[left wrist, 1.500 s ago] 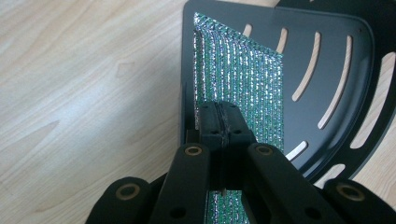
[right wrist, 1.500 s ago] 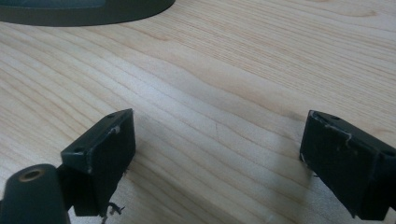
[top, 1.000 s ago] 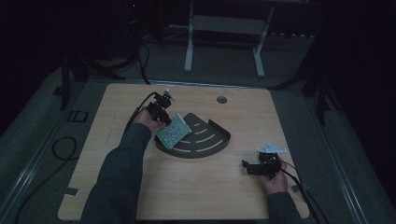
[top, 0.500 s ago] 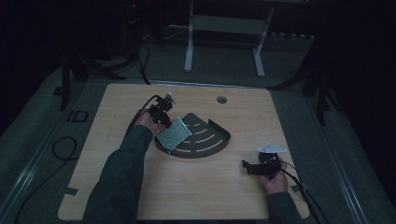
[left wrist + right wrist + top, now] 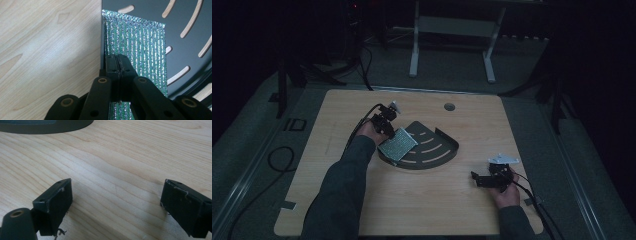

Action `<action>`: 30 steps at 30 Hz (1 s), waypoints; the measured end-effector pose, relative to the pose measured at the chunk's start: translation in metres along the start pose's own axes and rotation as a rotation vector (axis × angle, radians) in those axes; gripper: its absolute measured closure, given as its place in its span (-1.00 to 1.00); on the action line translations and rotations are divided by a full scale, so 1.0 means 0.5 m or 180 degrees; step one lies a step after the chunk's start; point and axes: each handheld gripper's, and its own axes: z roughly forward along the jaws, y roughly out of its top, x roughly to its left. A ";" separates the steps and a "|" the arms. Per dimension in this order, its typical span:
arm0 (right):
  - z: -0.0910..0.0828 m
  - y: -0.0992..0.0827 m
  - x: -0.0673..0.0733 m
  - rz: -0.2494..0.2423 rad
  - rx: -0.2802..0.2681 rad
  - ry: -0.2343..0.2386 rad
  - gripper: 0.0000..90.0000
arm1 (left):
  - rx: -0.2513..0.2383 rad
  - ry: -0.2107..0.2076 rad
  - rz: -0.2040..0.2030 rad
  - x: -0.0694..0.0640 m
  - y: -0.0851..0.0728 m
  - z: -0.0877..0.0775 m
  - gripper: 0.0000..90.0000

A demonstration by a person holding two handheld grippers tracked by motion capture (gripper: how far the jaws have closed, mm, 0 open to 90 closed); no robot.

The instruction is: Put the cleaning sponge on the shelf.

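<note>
Tongs on the left (image 5: 117,72) are clenched on the near edge of a glittering green-and-silver packet (image 5: 142,47), its foil skin ribbed in fine vertical stripes. In the high view the left tongs (image 5: 388,131) hold the packet (image 5: 397,144) tilted over the straight left edge of a dark tray (image 5: 432,150). The left gripper view puts the packet against the tray's upright side wall, above the tray floor (image 5: 155,12); whether it touches that floor cannot be told.

The tray is fan-shaped, dark grey, with a raised curved rim and rows of curved slots through which pale wood shows.

Tongs on the right (image 5: 115,202) are released, jaws set wide apart and empty, low over bare wood. In the high view the right tongs (image 5: 479,179) lie near the desk's front right corner, well apart from the tray, with a hand (image 5: 506,192) behind them and a grey three-cornered plate on top.

The desk (image 5: 362,210) is light wood with rounded corners and a round cable port (image 5: 449,106) near its far edge. Around it the room is dim: grey carpet, loose black cables on the floor at left, and a white-legged frame (image 5: 452,30) beyond the desk.
</note>
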 end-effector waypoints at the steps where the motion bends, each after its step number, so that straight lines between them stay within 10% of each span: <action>1: 0.000 0.000 0.000 -0.0002 0.0000 0.0001 -0.78 | 0.0012 0.0001 -0.0003 0.000 0.000 0.001 0.99; 26: 0.000 0.000 0.000 0.0000 0.0000 -0.0001 -0.78 | -0.0191 -0.0053 -0.0078 0.017 -0.017 -0.045 0.53; 30: 0.000 0.000 0.000 -0.0001 0.0000 -0.0001 -0.78 | -0.0413 0.0060 -0.0110 0.025 -0.034 -0.077 0.42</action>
